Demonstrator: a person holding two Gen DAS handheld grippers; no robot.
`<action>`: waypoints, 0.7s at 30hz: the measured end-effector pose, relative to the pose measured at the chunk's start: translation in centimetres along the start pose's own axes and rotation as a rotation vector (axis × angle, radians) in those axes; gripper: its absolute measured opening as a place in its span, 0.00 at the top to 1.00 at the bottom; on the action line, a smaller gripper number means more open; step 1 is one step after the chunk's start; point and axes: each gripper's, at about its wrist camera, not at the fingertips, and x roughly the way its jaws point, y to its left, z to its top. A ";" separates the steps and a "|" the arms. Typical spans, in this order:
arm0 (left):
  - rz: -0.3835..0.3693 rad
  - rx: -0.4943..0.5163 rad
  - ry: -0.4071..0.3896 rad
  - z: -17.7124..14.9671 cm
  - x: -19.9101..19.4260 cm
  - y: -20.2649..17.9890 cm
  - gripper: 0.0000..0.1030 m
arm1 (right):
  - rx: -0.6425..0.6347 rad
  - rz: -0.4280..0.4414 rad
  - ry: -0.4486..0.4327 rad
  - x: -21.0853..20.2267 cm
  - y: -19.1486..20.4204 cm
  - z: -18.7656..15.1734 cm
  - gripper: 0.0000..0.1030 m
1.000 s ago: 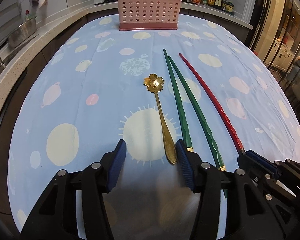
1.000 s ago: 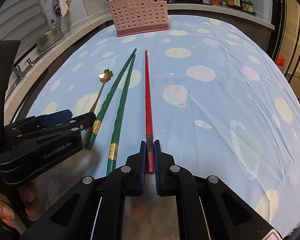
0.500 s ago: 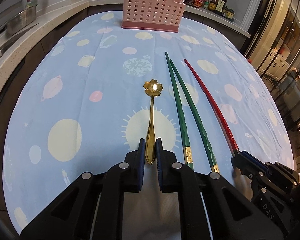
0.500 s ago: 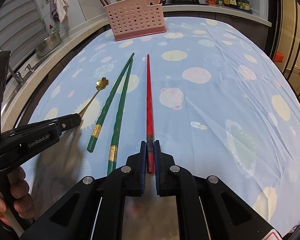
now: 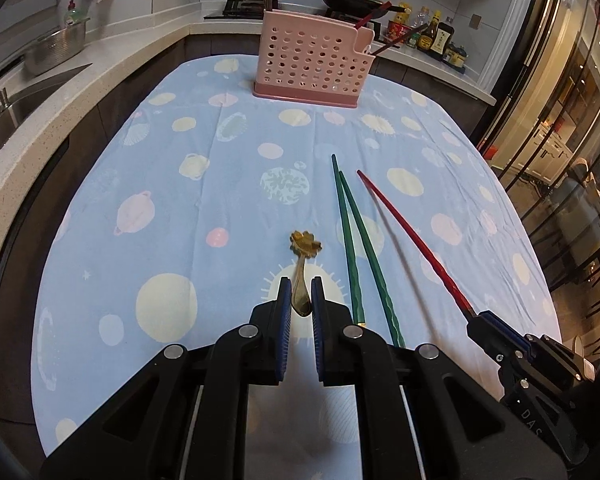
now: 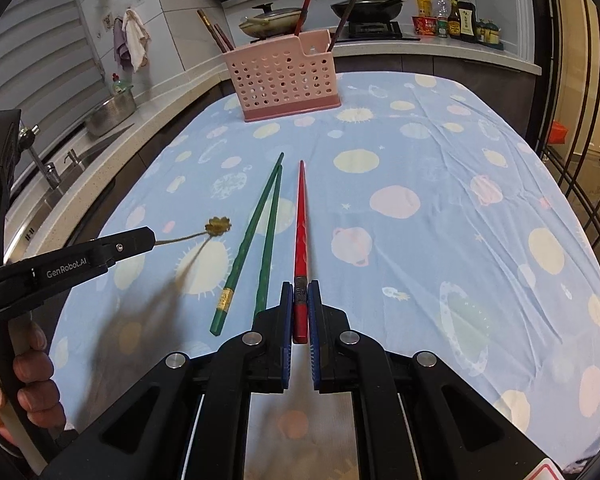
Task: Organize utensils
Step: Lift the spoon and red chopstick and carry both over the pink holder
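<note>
Gold metal sits clamped in the left gripper (image 5: 299,300): the jaws, spread wide a second ago, have closed on the handle end of the flower-bowled spoon (image 5: 302,264), and in the right wrist view it now hangs clear of the planet-print tablecloth (image 6: 440,208), casting a shadow. The right gripper (image 6: 300,308) stays pinched on the butt of the red chopstick (image 6: 301,224), whose tip has lifted too. Both pickups look done, so carrying comes next. Between them the two green chopsticks (image 6: 256,236) lie untouched on the cloth. Well beyond, at the far edge, stands the pink perforated utensil holder (image 5: 314,60), already holding several chopsticks.
</note>
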 end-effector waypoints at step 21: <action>0.015 0.036 -0.078 5.0 -3.4 -0.6 0.99 | 0.050 0.063 -0.174 -5.1 -0.4 6.9 0.93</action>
